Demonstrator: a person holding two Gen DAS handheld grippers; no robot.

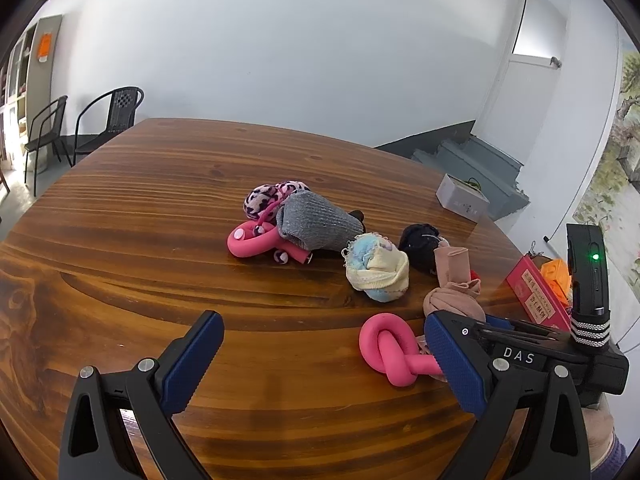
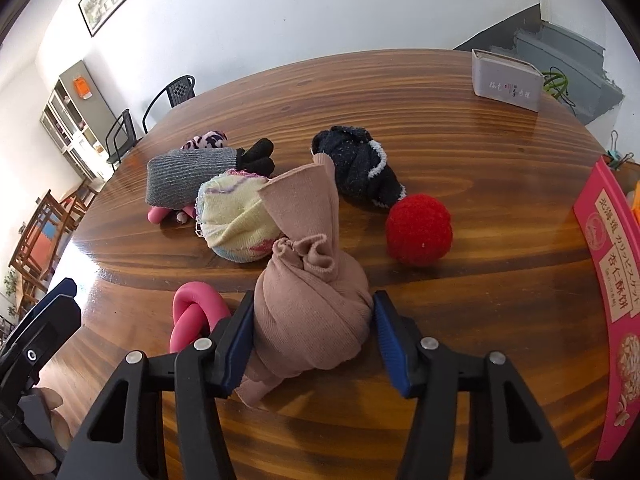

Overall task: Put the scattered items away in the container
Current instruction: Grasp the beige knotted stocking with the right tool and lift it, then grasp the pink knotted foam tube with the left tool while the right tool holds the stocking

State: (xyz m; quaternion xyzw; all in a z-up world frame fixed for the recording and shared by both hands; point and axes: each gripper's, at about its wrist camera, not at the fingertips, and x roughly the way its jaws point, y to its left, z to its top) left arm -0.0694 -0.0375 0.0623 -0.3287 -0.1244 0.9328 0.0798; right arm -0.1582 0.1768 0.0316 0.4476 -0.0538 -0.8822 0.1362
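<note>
- The beige knotted sock [image 2: 312, 304] sat on the wooden table [image 2: 500, 240] between the right gripper's [image 2: 312, 336] blue pads [image 2: 390, 344]; the pad at 9 o'clock pressed the bundle's flank, and the one at 3 o'clock met its edge — whether firmly, I could not tell.
- I judged the step to be the pick-up of this sock: jaws narrowed around it but the bundle still resting on the wood, its loose tail trailing toward 7 o'clock.
- The next move would call for a firm squeeze, a lift, then a carry toward 3 o'clock, where the pink box [image 2: 612, 280] stood — probably the container, though its inside was hidden.
- At 9 o'clock of the sock, just beside it, lay the pink knotted foam tube [image 2: 192, 312].
- At 11 o'clock lay the pale yellow sock ball [image 2: 236, 220]; at 1 o'clock the red knitted ball [image 2: 418, 230], with the dark navy sock [image 2: 360, 168] behind it.
- Farther off at 10 o'clock lay the grey sock [image 2: 188, 178].
- The right gripper came in low, nearly level with the tabletop.
- The left gripper [image 1: 320, 360] hovered low with its jaws wide and empty — the foam tube lay by its right pad.
</note>
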